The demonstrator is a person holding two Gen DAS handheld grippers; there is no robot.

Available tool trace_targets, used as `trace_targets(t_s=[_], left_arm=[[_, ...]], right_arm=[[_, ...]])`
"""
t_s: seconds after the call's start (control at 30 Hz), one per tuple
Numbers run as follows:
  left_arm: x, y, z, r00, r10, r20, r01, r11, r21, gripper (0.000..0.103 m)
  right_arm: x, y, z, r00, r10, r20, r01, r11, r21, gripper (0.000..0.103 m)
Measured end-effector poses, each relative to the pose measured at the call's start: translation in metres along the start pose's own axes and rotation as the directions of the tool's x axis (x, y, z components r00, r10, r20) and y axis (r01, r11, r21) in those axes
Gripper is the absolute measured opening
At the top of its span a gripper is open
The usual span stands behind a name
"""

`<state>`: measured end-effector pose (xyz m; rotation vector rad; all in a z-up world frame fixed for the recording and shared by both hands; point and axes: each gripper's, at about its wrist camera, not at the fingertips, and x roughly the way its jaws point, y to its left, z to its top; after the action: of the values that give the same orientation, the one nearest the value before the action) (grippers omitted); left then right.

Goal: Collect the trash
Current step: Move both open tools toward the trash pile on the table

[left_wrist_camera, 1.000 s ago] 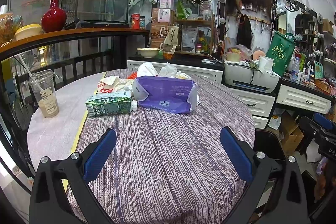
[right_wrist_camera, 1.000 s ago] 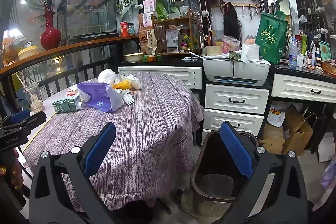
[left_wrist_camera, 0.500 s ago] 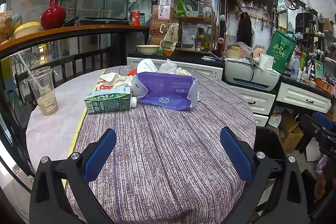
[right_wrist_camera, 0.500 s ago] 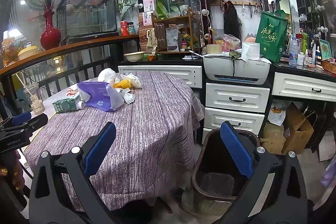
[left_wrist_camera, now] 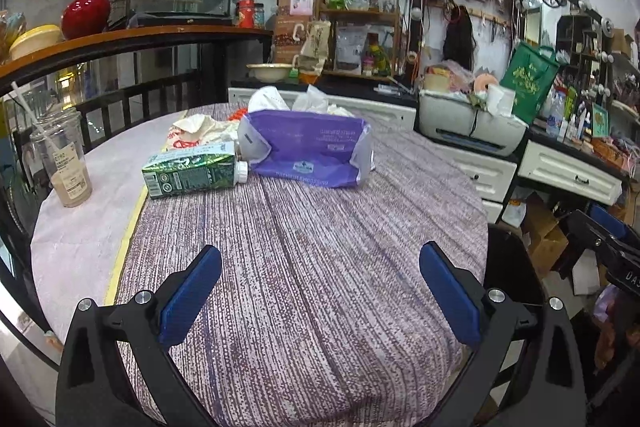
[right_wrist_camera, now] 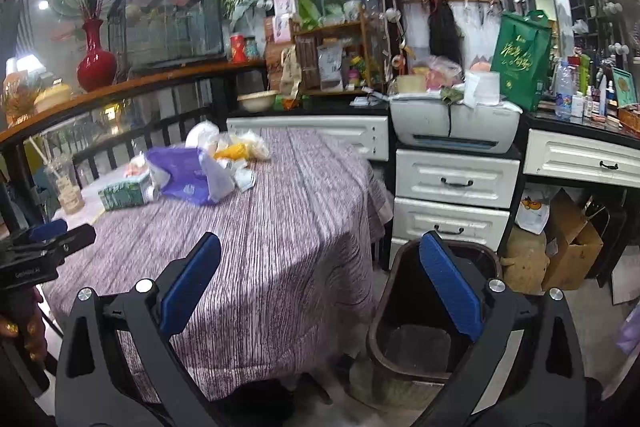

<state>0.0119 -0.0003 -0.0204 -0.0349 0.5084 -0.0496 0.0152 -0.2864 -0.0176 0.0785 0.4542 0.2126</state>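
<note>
A green carton (left_wrist_camera: 191,169) lies on its side on the round table's purple striped cloth (left_wrist_camera: 312,267), touching a purple plastic pack (left_wrist_camera: 308,147). Crumpled white wrappers (left_wrist_camera: 200,131) and tissues (left_wrist_camera: 288,101) lie behind them. My left gripper (left_wrist_camera: 320,291) hangs open over the near part of the table, well short of the trash. My right gripper (right_wrist_camera: 320,279) is open and empty at the table's right side, above a dark brown bin (right_wrist_camera: 424,339) on the floor. From the right wrist view the carton (right_wrist_camera: 126,191) and pack (right_wrist_camera: 188,179) lie far left, and the left gripper (right_wrist_camera: 44,247) shows at the left edge.
A clear plastic cup with a straw (left_wrist_camera: 64,163) stands at the table's left edge. A dark railing (left_wrist_camera: 132,95) runs behind the table. White drawers (right_wrist_camera: 452,187) with a printer (right_wrist_camera: 452,123) on top stand to the right. Cardboard boxes (right_wrist_camera: 568,247) sit on the floor.
Both views shift slightly: the left gripper has eased nearer the carton and pack, and the right gripper has moved closer to the table and bin. Both stay open.
</note>
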Motion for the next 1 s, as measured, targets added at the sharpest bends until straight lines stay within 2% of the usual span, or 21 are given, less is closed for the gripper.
trace_targets(t_s=[0.13, 0.33, 0.47, 0.63, 0.83, 1.0], left_arm=[[0.013, 0.005, 0.002, 0.996, -0.033, -0.081, 0.038, 0.998, 0.053, 0.098], [0.040, 0.025, 0.014, 0.987, -0.023, -0.157, 0.047, 0.987, 0.151, 0.098], [0.061, 0.051, 0.027, 0.972, -0.039, -0.233, 0.078, 0.984, 0.160, 0.098], [0.079, 0.089, 0.051, 0.968, 0.023, -0.250, 0.035, 0.974, 0.225, 0.098], [0.096, 0.129, 0.082, 0.967, 0.017, -0.256, 0.039, 0.977, 0.210, 0.098], [0.115, 0.138, 0.091, 0.959, 0.038, -0.281, 0.041, 0.961, 0.272, 0.098]], right_arm=[[0.024, 0.015, 0.003, 0.986, 0.083, -0.141, -0.090, 0.995, -0.044, 0.098], [0.066, 0.039, 0.023, 0.954, 0.186, -0.235, -0.215, 0.971, -0.102, 0.098], [0.100, 0.068, 0.037, 0.931, 0.225, -0.286, -0.284, 0.941, -0.186, 0.098], [0.130, 0.090, 0.059, 0.920, 0.258, -0.297, -0.339, 0.901, -0.269, 0.098], [0.169, 0.107, 0.092, 0.907, 0.301, -0.295, -0.391, 0.863, -0.320, 0.091], [0.206, 0.121, 0.100, 0.898, 0.300, -0.321, -0.408, 0.841, -0.356, 0.078]])
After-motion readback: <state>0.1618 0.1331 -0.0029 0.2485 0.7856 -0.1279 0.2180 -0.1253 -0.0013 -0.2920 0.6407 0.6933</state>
